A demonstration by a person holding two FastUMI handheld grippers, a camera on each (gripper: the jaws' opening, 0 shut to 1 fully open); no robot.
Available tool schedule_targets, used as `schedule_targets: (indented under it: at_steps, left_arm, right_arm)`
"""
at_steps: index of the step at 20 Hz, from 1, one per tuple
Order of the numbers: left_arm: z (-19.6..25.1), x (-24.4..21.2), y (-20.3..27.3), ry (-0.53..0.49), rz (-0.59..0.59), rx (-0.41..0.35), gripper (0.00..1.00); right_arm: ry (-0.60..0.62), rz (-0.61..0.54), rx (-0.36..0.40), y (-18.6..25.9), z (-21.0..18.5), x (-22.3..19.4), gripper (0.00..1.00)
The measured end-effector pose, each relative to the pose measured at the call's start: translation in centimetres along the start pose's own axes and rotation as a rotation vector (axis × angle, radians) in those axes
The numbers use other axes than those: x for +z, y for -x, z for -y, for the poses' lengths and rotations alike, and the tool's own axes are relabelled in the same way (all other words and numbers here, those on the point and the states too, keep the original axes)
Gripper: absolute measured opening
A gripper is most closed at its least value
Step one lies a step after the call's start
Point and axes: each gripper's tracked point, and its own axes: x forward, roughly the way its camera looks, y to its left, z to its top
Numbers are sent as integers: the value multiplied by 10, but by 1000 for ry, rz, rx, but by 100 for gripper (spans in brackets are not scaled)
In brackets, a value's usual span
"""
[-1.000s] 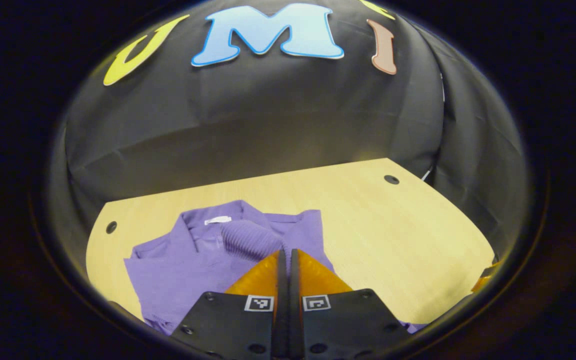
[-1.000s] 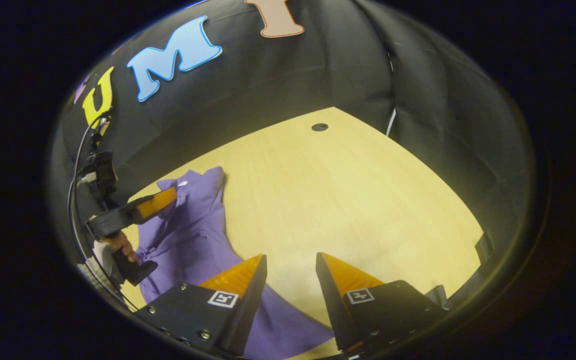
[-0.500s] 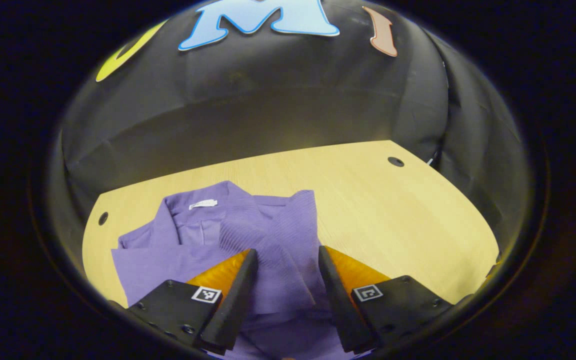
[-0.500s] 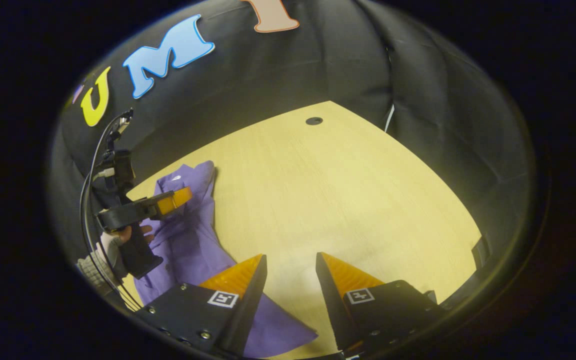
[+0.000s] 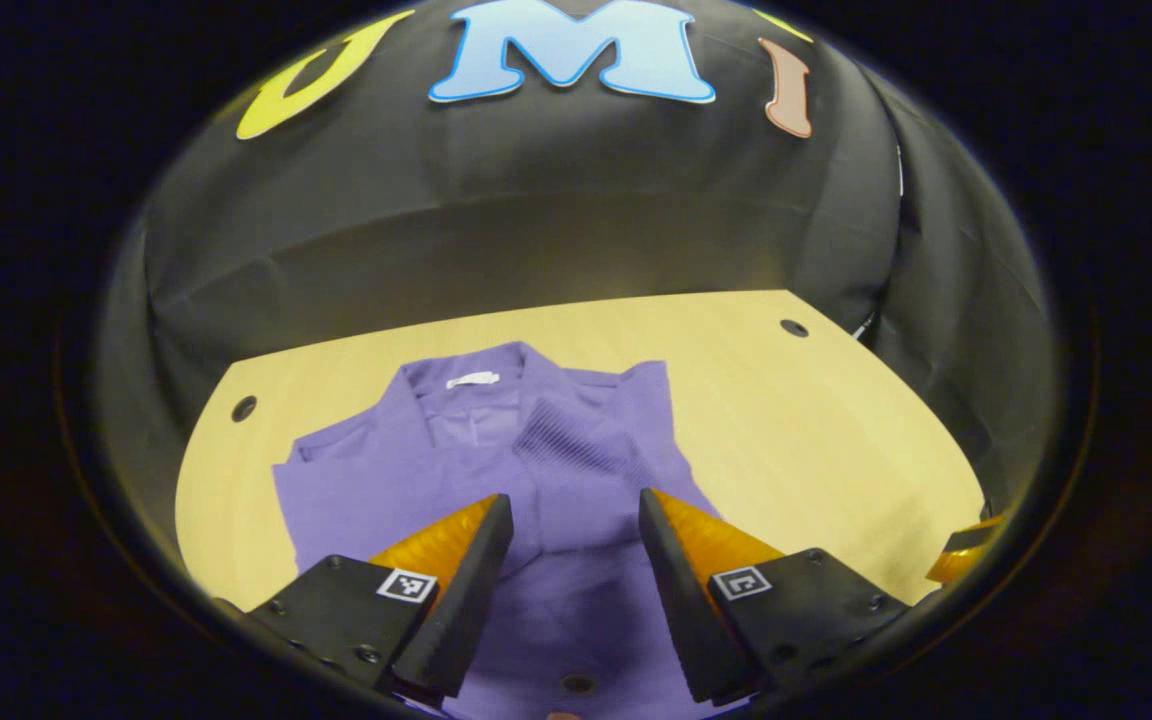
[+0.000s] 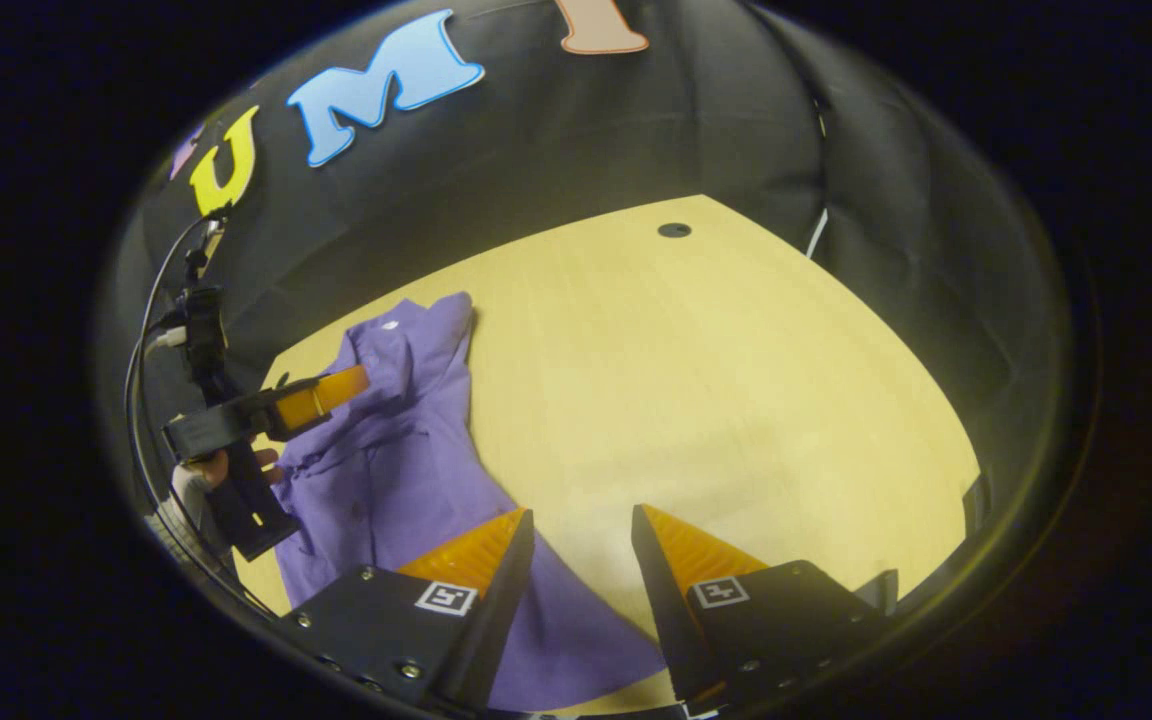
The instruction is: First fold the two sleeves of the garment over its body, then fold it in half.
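A purple collared shirt lies flat on the wooden table, collar toward the far wall. One sleeve rests folded over its chest. My left gripper hovers open above the shirt's middle, holding nothing. In the right gripper view the shirt lies at the left, its hem corner reaching under the near fingers. My right gripper is open over bare table beside that hem. The left gripper, held by a hand, shows above the shirt there.
Round holes mark the table's far corners. Black cloth walls close in behind and to the right. Bare wood spreads to the right of the shirt. A cable hangs from the left gripper.
One second ago my left gripper was shut on the ribbed sleeve; it let go over the chest, opened, and pulled back a little. The right gripper stayed open, shifting slightly.
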Motion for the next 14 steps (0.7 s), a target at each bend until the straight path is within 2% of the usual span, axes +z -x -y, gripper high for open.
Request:
schedule_targets:
  at_steps: [3,4,7,9,10,13,14]
  left_arm:
    - [-33,-40,38,8,-30,45,84]
    - [-41,-50,48,11,-41,56,84]
    - [-65,-87,84,22,-70,90,84]
    - [-76,-108,104,24,-89,111,89]
    - [-81,-119,114,34,-100,121,94]
    - [-89,-144,135,65,-126,139,94]
    - [-93,-153,142,70,-137,146,94]
  right_arm:
    - [66,-44,27,-4,-19,-22,63]
    - [79,-54,31,-4,-22,-28,58]
    - [127,-95,42,-10,-32,-47,58]
    - [150,-119,48,-15,-36,-59,58]
    - [165,-134,53,-17,-41,-65,58]
    - [207,-168,63,-22,-47,-80,58]
    - [219,-177,64,-23,-49,-84,63]
